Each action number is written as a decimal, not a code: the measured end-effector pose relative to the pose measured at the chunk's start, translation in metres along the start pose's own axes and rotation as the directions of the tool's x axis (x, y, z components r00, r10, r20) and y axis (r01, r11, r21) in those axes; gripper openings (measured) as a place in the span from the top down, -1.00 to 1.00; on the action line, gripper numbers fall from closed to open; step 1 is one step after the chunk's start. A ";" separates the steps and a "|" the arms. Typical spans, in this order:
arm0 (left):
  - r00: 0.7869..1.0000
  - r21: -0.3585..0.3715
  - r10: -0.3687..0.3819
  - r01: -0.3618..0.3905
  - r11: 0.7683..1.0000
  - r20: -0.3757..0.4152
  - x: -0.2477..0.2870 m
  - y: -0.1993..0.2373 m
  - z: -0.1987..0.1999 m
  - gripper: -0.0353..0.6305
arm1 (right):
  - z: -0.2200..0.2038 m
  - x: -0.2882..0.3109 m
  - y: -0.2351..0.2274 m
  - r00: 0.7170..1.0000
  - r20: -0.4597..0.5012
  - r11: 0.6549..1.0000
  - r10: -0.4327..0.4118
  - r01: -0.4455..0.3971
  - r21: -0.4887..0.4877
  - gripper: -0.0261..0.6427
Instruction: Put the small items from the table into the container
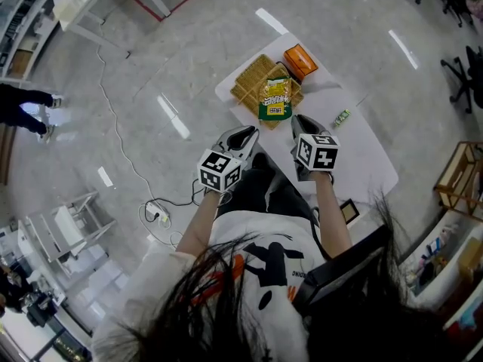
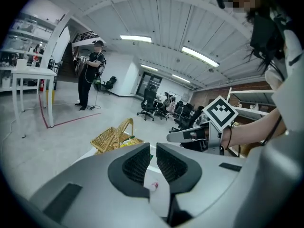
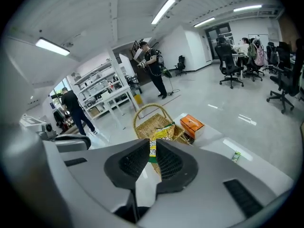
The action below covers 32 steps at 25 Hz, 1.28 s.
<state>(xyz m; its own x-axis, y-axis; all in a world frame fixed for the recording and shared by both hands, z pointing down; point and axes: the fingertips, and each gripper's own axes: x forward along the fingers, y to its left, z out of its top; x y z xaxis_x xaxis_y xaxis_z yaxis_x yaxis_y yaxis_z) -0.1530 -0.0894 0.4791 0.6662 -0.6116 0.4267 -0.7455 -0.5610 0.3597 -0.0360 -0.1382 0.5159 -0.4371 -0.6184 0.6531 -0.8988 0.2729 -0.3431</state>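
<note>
Head view: one item is in the basket, and others are not yet in.
Left gripper (image 1: 243, 136) hangs off the near edge of the bench (image 1: 362, 157), jaws a slit apart, grasping nothing. Wicker basket (image 1: 253, 78) at the far-left corner holds a yellow-green snack bag (image 1: 276, 98); an orange box (image 1: 299, 61) sits just beside it. Right gripper (image 1: 303, 124) is likewise released and empty. A small green packet (image 1: 343, 118) lies out near the right edge, probably next.

Bright, even light falls from long ceiling lamps (image 3: 164, 11), and their glare streaks the glossy floor (image 1: 175, 119). Shadows are faint. Both gripper views bulge like a fisheye, with black corners; the hair (image 1: 219, 308) nearest the head camera seems blurred
</note>
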 end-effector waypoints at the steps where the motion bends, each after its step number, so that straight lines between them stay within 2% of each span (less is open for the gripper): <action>1: 1.000 0.002 0.001 -0.001 1.000 0.003 0.000 -0.005 0.001 0.78 | 0.000 -0.008 -0.001 1.000 0.011 1.000 0.007 -0.007 0.009 0.78; 4: 1.000 0.003 0.003 -0.003 1.000 0.011 0.000 -0.022 0.000 0.78 | -0.002 -0.030 -0.004 0.999 0.040 0.999 0.032 -0.033 0.029 0.81; 9: 1.000 0.008 0.006 -0.006 1.000 0.025 -0.001 -0.052 -0.003 0.78 | -0.010 -0.063 -0.012 0.997 0.051 0.998 0.056 -0.056 -0.007 0.86; 12: 0.999 -0.004 0.011 -0.011 1.000 0.040 -0.003 -0.071 -0.005 0.78 | -0.017 -0.082 -0.015 0.996 0.056 0.997 0.076 -0.077 0.002 0.86; 23: 0.996 -0.017 0.039 -0.037 0.999 0.082 -0.006 -0.114 -0.012 0.82 | -0.056 -0.121 -0.029 0.993 0.041 0.993 0.114 -0.114 0.008 0.87; 32: 0.998 0.016 0.043 -0.044 0.999 0.048 0.006 -0.137 -0.026 0.88 | -0.077 -0.137 -0.043 0.993 0.024 0.993 0.115 -0.115 0.009 0.87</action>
<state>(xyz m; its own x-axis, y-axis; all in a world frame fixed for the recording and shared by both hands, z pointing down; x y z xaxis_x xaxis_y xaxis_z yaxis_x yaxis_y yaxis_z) -0.0474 -0.0021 0.4539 0.6338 -0.6610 0.4017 -0.7735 -0.5426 0.3276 0.0604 -0.0086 0.4930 -0.5362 -0.6007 0.5930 -0.8423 0.3358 -0.4216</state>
